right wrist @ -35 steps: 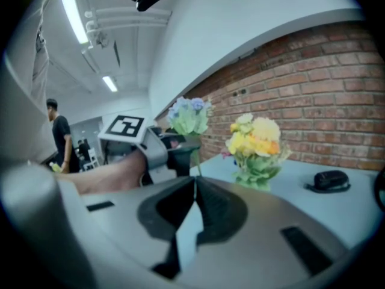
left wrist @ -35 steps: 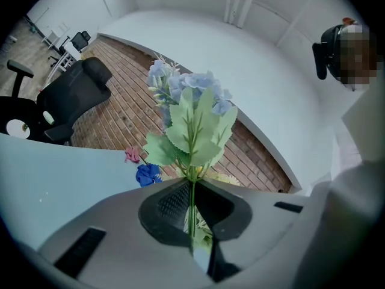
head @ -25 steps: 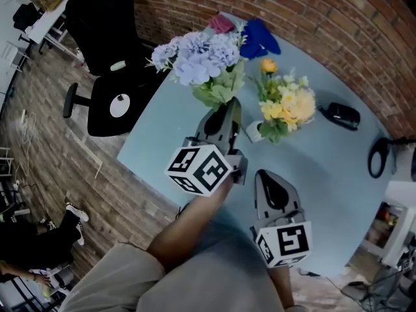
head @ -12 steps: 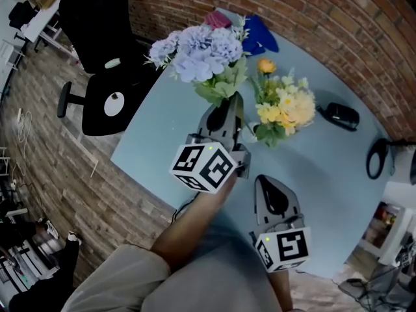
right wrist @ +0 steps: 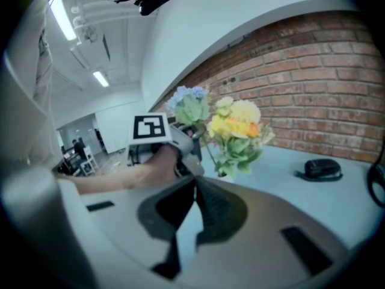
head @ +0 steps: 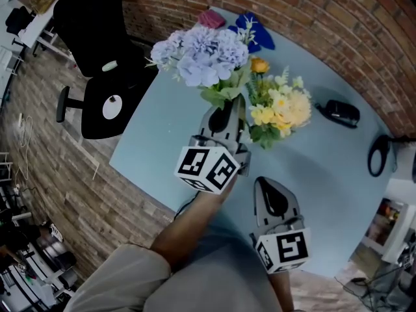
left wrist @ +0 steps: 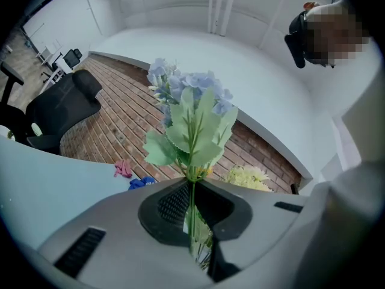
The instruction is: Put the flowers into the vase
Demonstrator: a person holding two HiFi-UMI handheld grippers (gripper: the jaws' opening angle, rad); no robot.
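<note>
Vase (right wrist: 223, 175) mostly hidden under yellow flowers (right wrist: 236, 125)

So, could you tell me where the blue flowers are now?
The blue hydrangea bunch is centre-top in the head view, stem clamped in the left gripper, just left of the yellow bouquet.

Round light blue table (head: 325, 174) against brick wall (head: 338, 18). On table: blue cloth (head: 257, 34) just beside pink cloth (head: 212, 18) at far edge; black object (head: 338, 112) near wall side. Black office chair (head: 91, 31) on wood-pattern floor (head: 39, 142), beside table
</note>
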